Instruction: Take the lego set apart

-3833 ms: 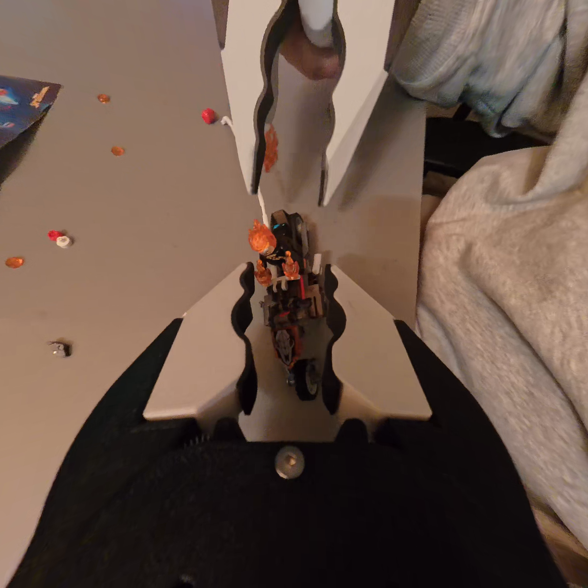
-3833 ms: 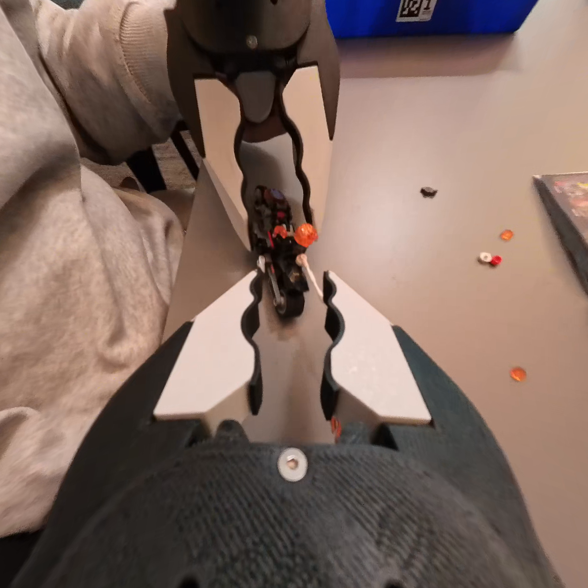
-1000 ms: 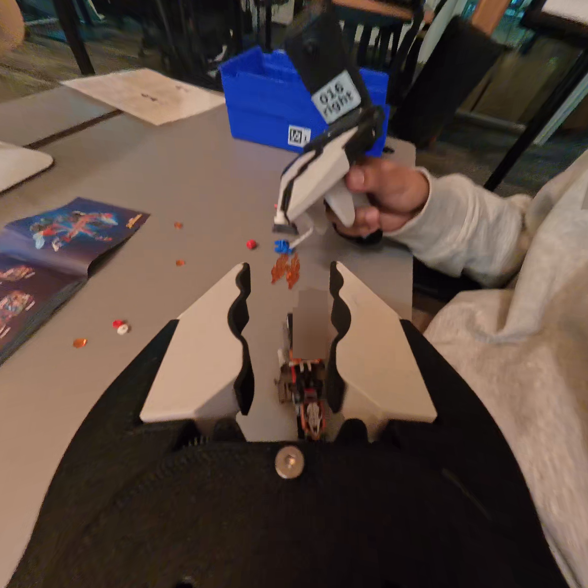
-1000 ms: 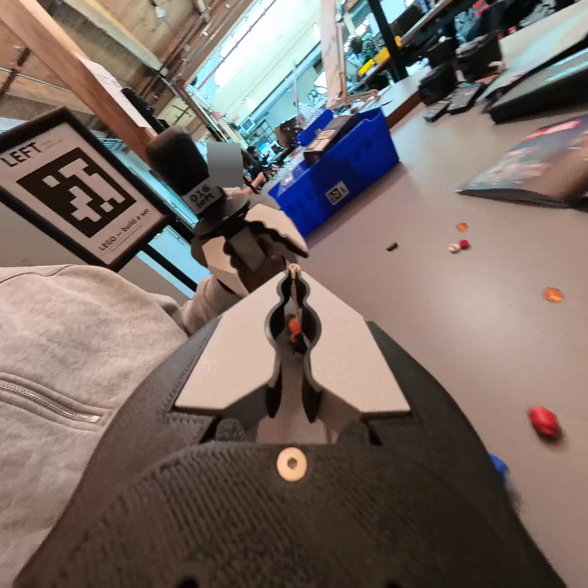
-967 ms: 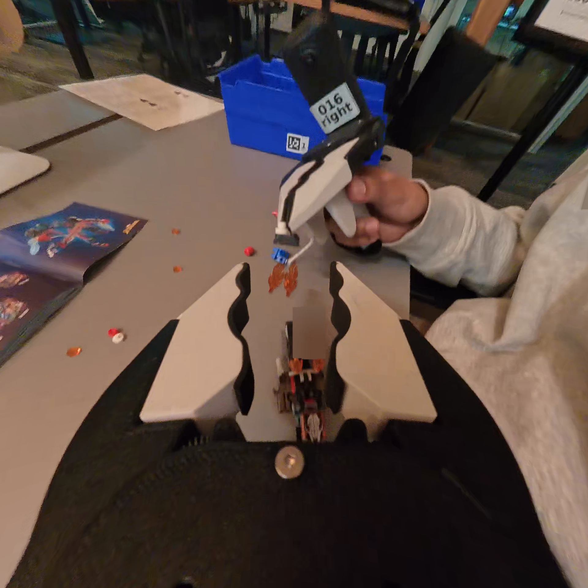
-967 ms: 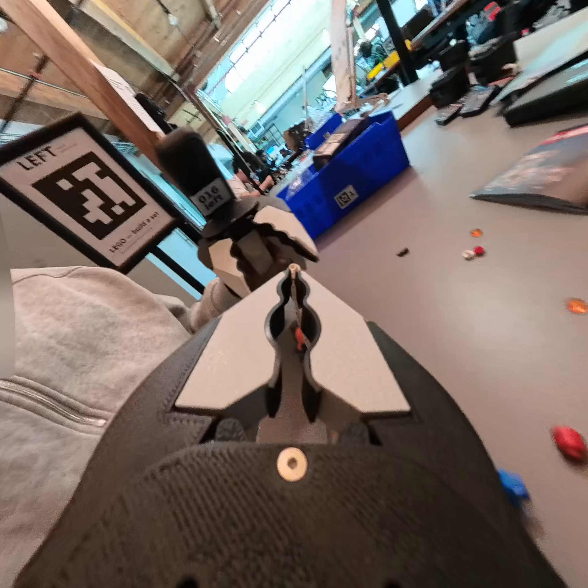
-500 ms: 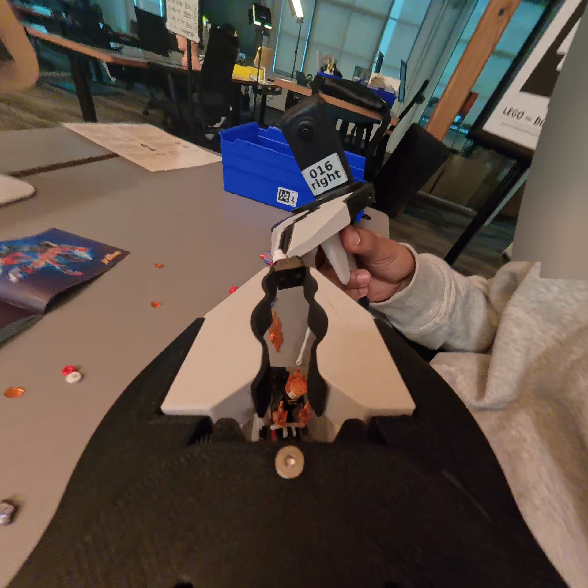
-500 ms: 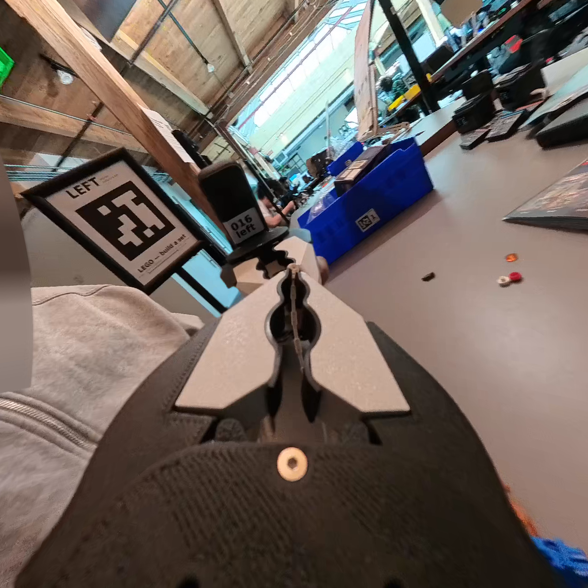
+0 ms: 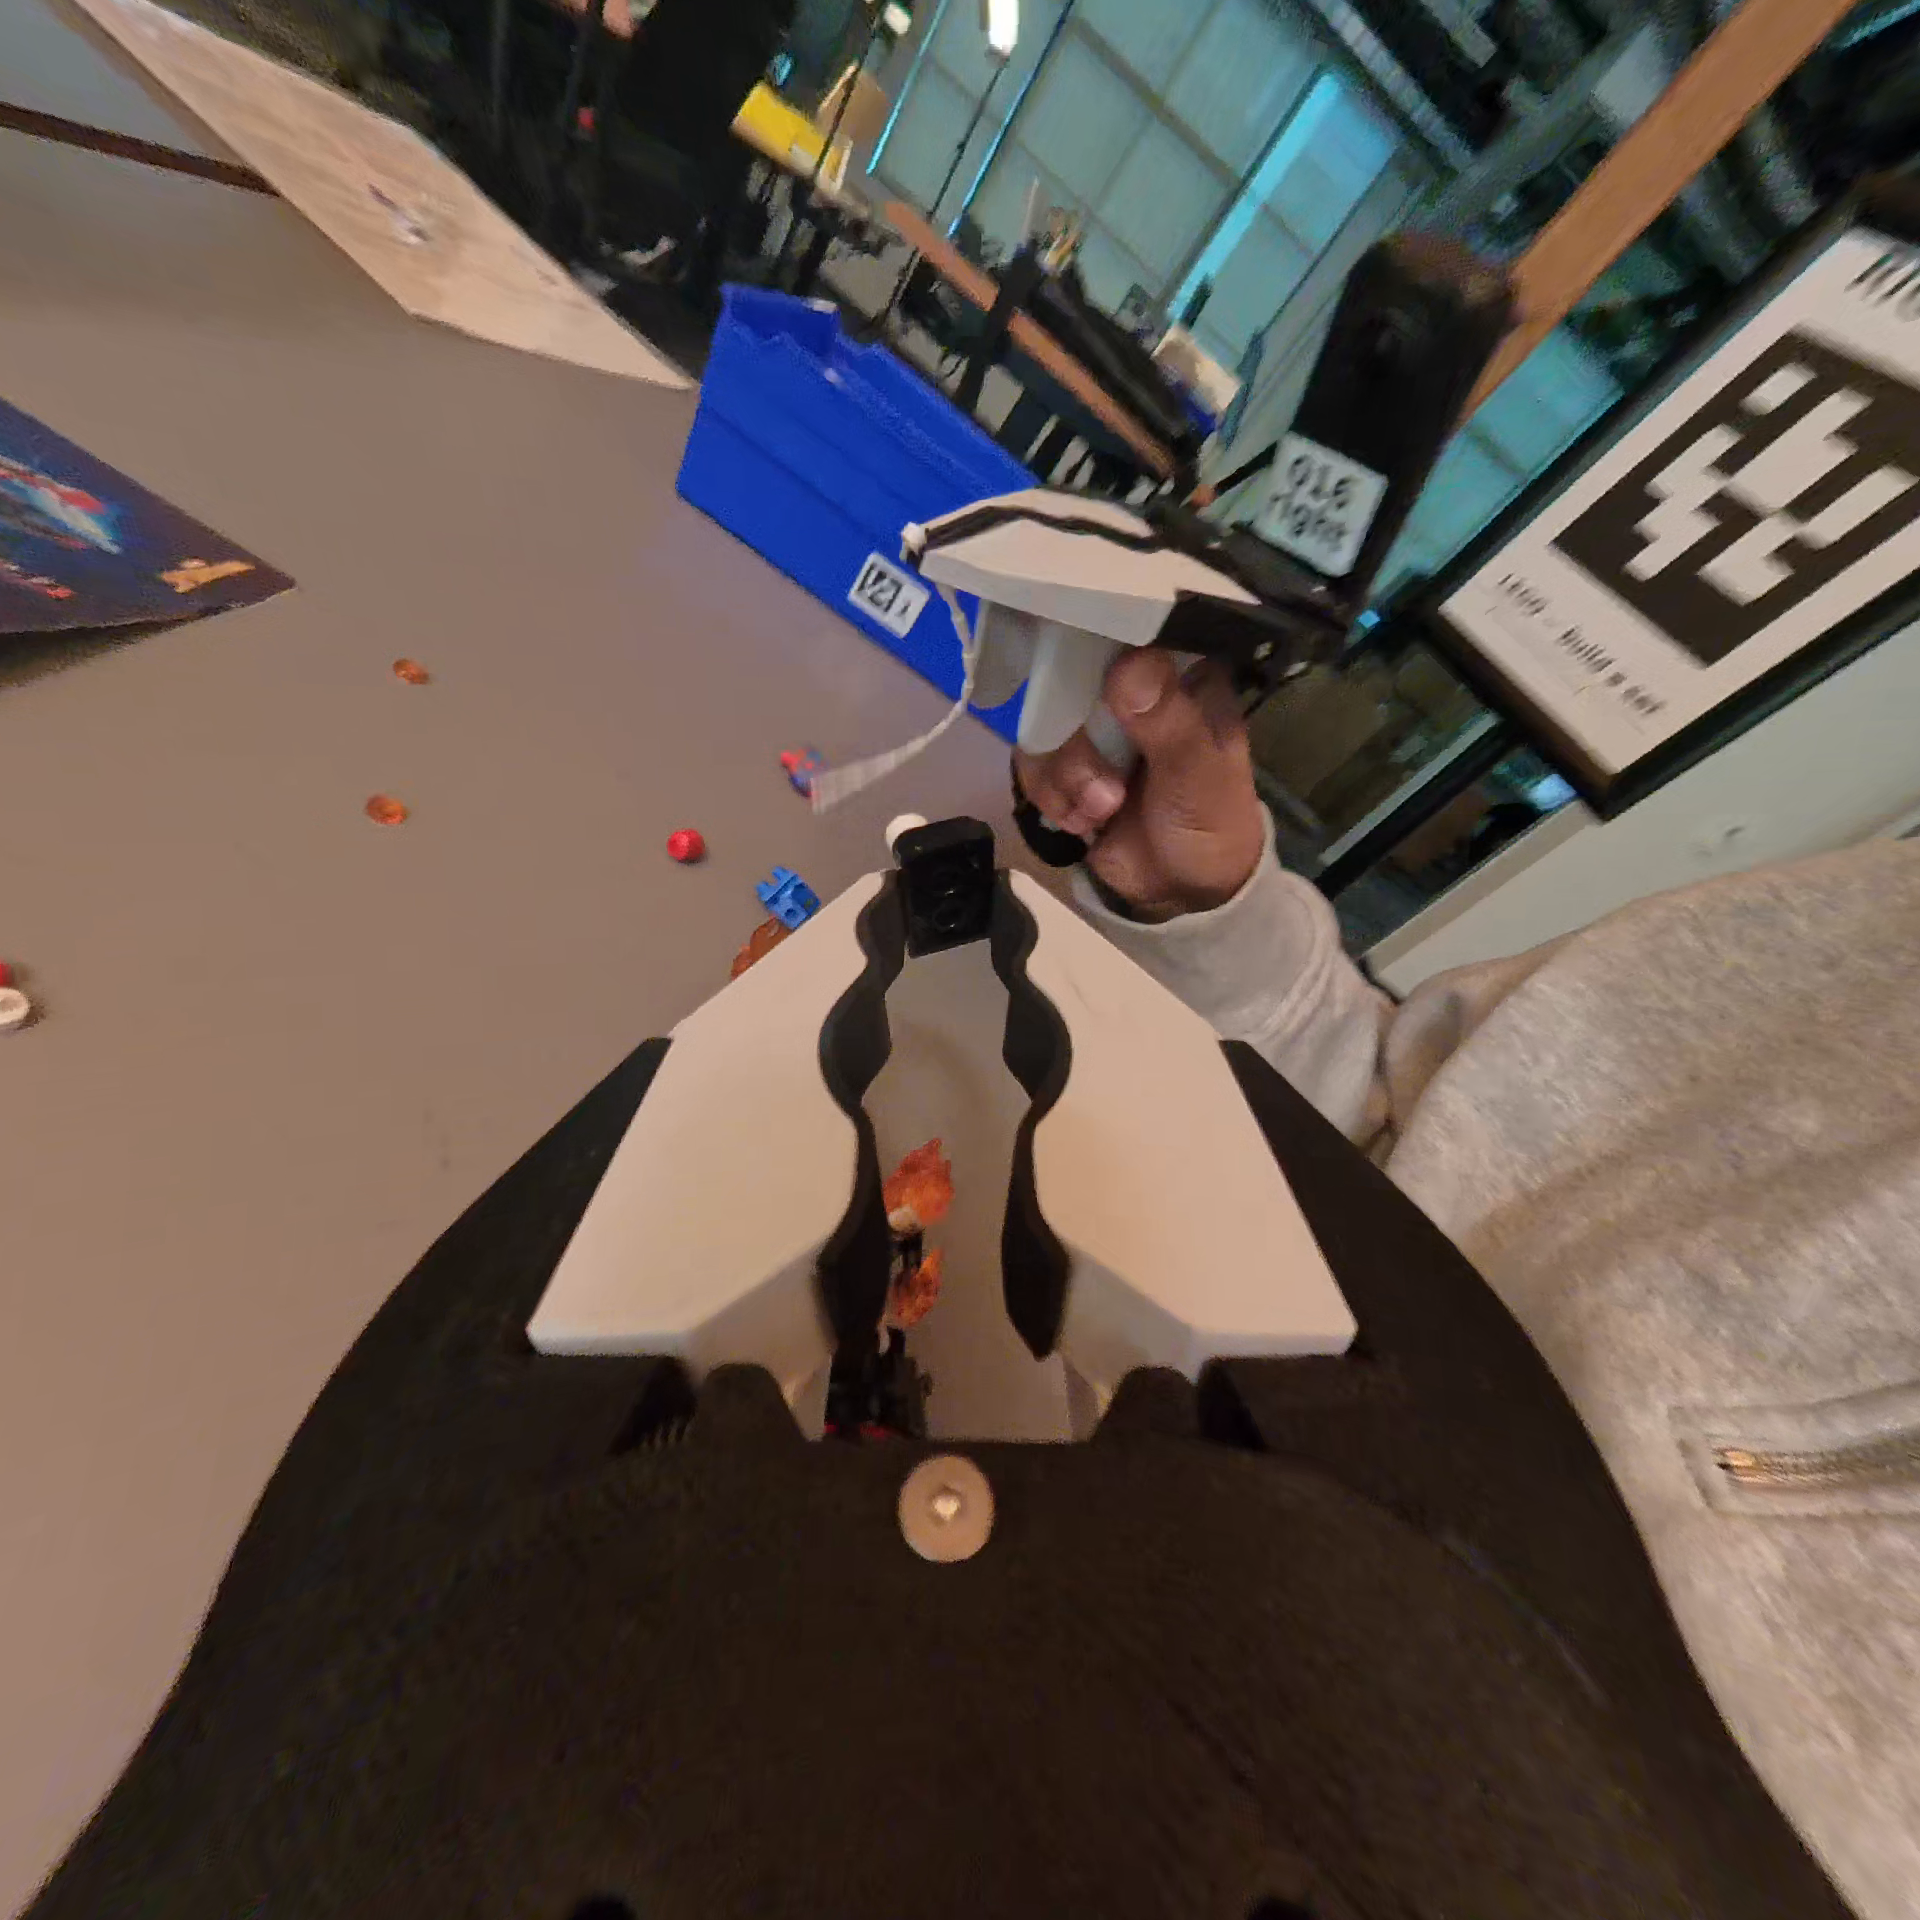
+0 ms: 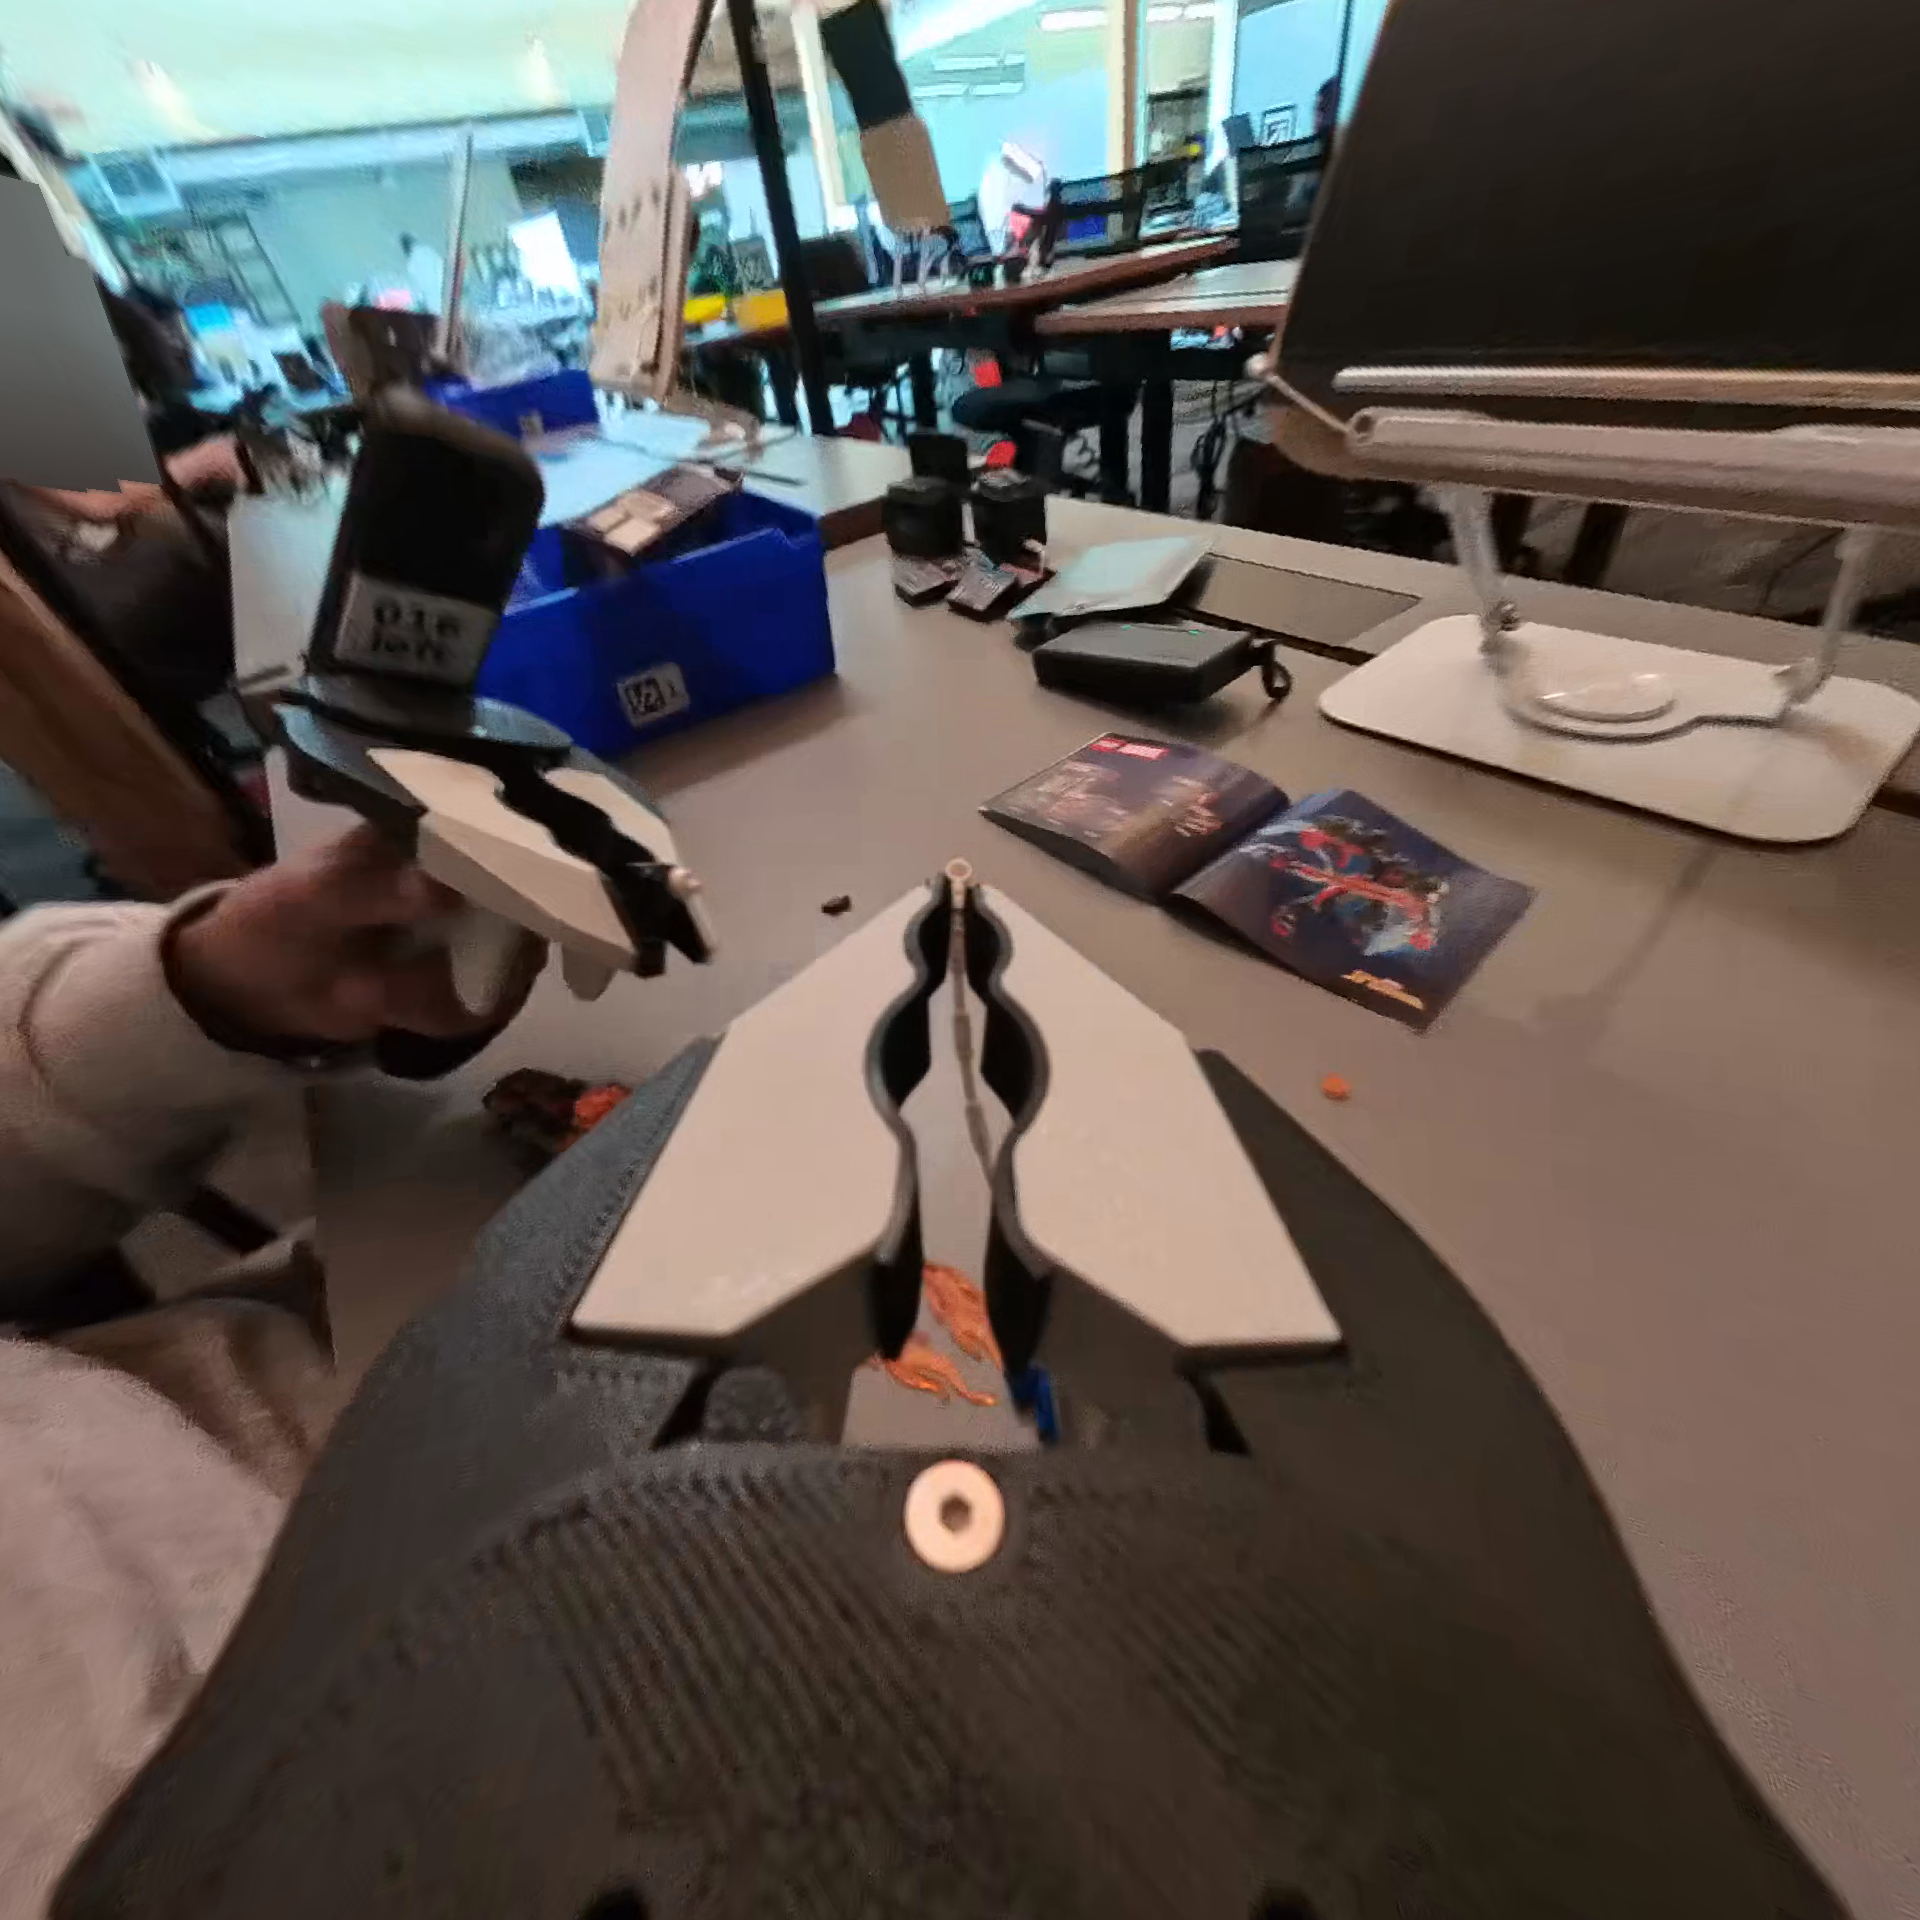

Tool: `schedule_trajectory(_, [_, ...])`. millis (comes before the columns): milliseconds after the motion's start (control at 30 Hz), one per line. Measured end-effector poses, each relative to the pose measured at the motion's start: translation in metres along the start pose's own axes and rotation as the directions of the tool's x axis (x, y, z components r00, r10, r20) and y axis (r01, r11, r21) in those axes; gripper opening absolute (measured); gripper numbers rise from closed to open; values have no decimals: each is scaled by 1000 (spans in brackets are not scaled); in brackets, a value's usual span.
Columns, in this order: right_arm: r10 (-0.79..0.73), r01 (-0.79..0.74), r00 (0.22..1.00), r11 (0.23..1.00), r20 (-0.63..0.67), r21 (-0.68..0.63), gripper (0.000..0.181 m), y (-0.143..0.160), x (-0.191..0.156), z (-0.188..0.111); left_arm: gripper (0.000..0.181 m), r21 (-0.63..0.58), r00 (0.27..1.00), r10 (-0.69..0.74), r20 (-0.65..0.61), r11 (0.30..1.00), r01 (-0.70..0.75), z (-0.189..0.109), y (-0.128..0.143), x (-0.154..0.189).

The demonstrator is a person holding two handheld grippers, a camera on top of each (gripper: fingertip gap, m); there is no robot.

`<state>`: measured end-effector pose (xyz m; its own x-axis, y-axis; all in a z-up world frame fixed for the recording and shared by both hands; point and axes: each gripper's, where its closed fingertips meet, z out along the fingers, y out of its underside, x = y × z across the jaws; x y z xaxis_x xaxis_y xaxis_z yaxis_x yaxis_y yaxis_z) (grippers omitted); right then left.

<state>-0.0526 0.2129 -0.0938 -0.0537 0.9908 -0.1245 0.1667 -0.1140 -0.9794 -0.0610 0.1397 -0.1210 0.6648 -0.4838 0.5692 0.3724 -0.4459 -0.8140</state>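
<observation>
Between your left claw [image 9: 943,914] tips at twelve o'clock, pinched: black brick [image 9: 943,899]; your right claw [image 10: 958,904], clamping a thin white cord [image 10: 966,1049], hangs at one o'clock beyond.

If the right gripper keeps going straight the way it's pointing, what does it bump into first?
Probably the grey table just beyond the right gripper; that stretch looks bare. The open instruction booklet lies off to the right, though depth is hard to judge.

Dim warm indoor light, bright windows behind, background motion-blurred, fisheye-bent edges, shadows seemingly soft.
</observation>
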Motion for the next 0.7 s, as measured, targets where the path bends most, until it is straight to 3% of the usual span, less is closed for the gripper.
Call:
schedule_trajectory(67, [24,-25,999,1000,-48,-10,0,2,17,-7,14,61,993,-40,-112,997,46,-5,-8,11])
schedule_trajectory(133, [26,-40,993,992,-113,-123,1,22,35,-8,14,94,982,-53,-182,993,71,-8,-15,19])
schedule_trajectory(200, [39,-71,988,974,-152,-214,1,41,48,-7,14,106,982,-34,-185,993,54,-9,-17,21])
schedule_trajectory(467, [74,-125,983,938,-167,-324,9,78,60,1,14,78,984,1,-180,997,13,-6,-14,23])
schedule_trajectory(600, [48,-96,988,937,-149,-335,23,81,57,4,14,65,961,-90,-261,992,111,-9,-15,24])
schedule_trajectory(700, [19,-27,999,973,-40,-231,28,56,34,6,15,46,928,-162,-335,981,188,-12,-15,27])
